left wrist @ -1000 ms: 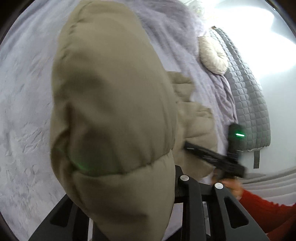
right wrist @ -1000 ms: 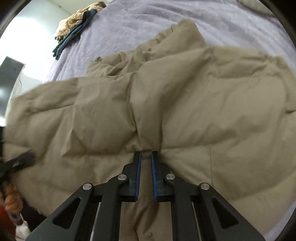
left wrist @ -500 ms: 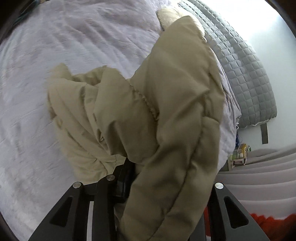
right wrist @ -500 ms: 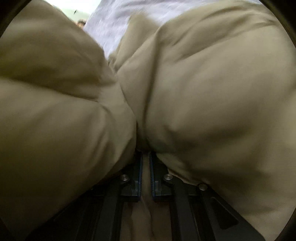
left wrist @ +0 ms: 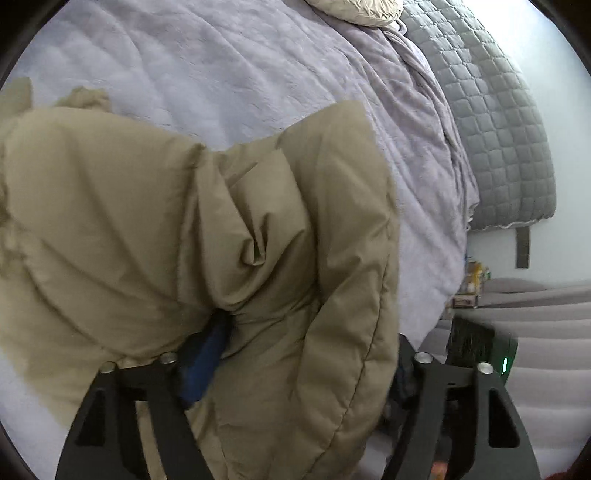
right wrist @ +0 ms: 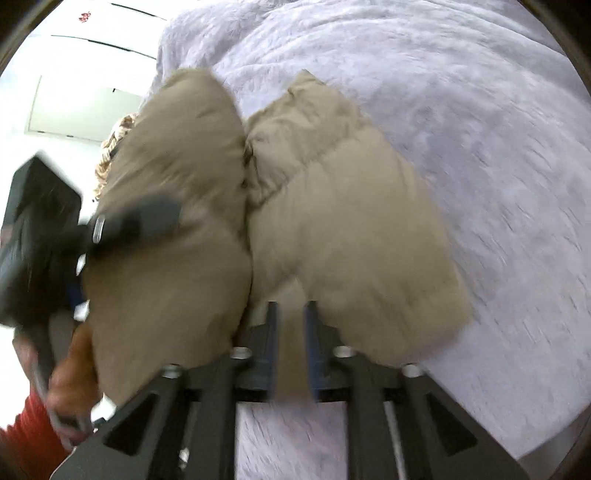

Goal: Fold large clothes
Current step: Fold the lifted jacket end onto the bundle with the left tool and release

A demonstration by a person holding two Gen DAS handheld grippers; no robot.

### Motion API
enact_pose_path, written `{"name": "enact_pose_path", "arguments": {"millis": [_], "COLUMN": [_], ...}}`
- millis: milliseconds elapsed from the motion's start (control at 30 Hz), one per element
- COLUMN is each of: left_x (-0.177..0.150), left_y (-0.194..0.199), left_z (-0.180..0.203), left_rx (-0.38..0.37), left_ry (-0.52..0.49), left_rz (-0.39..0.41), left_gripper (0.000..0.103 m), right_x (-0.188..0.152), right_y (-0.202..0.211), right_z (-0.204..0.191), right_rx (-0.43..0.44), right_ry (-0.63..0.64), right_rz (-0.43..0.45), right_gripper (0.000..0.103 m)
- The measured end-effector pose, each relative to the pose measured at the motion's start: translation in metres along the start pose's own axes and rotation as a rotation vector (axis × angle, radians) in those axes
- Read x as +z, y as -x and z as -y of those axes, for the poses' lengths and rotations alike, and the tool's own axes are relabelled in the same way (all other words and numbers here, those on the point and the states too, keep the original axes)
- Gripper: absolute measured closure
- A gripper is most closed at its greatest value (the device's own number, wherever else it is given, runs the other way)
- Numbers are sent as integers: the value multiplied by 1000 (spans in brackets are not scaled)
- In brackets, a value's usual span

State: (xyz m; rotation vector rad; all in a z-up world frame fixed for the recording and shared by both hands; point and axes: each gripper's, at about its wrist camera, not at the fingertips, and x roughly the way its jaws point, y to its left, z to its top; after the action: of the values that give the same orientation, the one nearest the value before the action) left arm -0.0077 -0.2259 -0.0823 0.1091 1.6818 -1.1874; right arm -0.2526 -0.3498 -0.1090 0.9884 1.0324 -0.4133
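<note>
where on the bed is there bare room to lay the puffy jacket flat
The lavender bedspread is bare beyond the tan puffer jacket, up to the beige cushion and grey quilted headboard. In the right wrist view it is also bare right of the jacket. The near edge is crowded: jacket bunched around both grippers' opening jaws.

We are in a home bedroom: a bed under a lilac bedspread, a grey quilted headboard, a round cream cushion, white walls behind.
</note>
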Motion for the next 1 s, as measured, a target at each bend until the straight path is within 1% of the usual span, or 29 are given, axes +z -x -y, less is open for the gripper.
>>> {"name": "enact_pose_path", "arguments": {"millis": [33, 67, 167, 200, 233, 300, 367, 433, 500, 567, 600, 633, 667, 700, 767, 800, 833, 900, 933, 967, 1000], "left_x": [6, 8, 19, 20, 29, 34, 40, 41, 43, 42, 40, 38, 35, 32, 25, 22, 18, 15, 15, 16, 18], "left_y": [-3, -6, -25, -26, -31, -36, -40, -42, -45, -41, -36, -30, -20, -6, 20, 34, 50, 69, 75, 77, 76], "left_z": [-1, 0, 13, 12, 19, 17, 17, 18, 22, 28, 34, 38, 46, 52, 59, 58, 53, 37, 23, 9, -3], "left_rx": [-7, -15, -50, -65, -75, -107, -131, -131, -122, -104, -94, -87, -70, -39, 46, 104, 180, 303, 371, 431, 477], "left_ry": [-3, -14, -34, -36, -32, -19, -6, -5, -11, -25, -47, -67, -103, -145, -199, -218, -229, -211, -190, -172, -154], "left_rz": [-3, -11, -42, -57, -65, -86, -99, -105, -103, -90, -77, -66, -38, 12, 124, 190, 268, 360, 396, 416, 424], "left_gripper": [27, 27, 27, 27, 27, 27, 27, 27, 27, 27, 27, 27, 27, 27, 27, 27, 27, 27, 27, 27, 27], "right_x": [-5, -12, -28, -33, -39, -50, -57, -66, -68, -64, -60, -55, -52, -48, -46, -45, -44, -41, -40, -43, -44], "right_y": [6, 13, 40, 46, 53, 57, 58, 51, 38, 29, 27, 28, 29, 32, 35, 35, 36, 39, 38, 46, 46], "right_z": [1, -1, -6, -9, -15, -30, -38, -52, -64, -67, -64, -59, -53, -44, -22, -17, -12, 2, 3, 16, 21], "right_rx": [7, 22, 77, 94, 115, 128, 128, 133, 73, -13, -40, -55, -79, -98, -104, -113, -124, -136, -138, -140, -143], "right_ry": [3, 10, 49, 61, 81, 123, 177, 225, 242, 216, 187, 149, 110, 77, -4, -24, -46, -83, -97, -109, -117], "right_rz": [3, 13, 38, 45, 51, 53, 32, 10, 17, 63, 88, 122, 141, 147, 161, 162, 165, 172, 174, 180, 184], "right_gripper": [49, 41, 41, 41, 40, 32, 29, 29, 29, 30, 43, 58, 82, 83, 86, 86, 86, 86, 86, 86, 86]}}
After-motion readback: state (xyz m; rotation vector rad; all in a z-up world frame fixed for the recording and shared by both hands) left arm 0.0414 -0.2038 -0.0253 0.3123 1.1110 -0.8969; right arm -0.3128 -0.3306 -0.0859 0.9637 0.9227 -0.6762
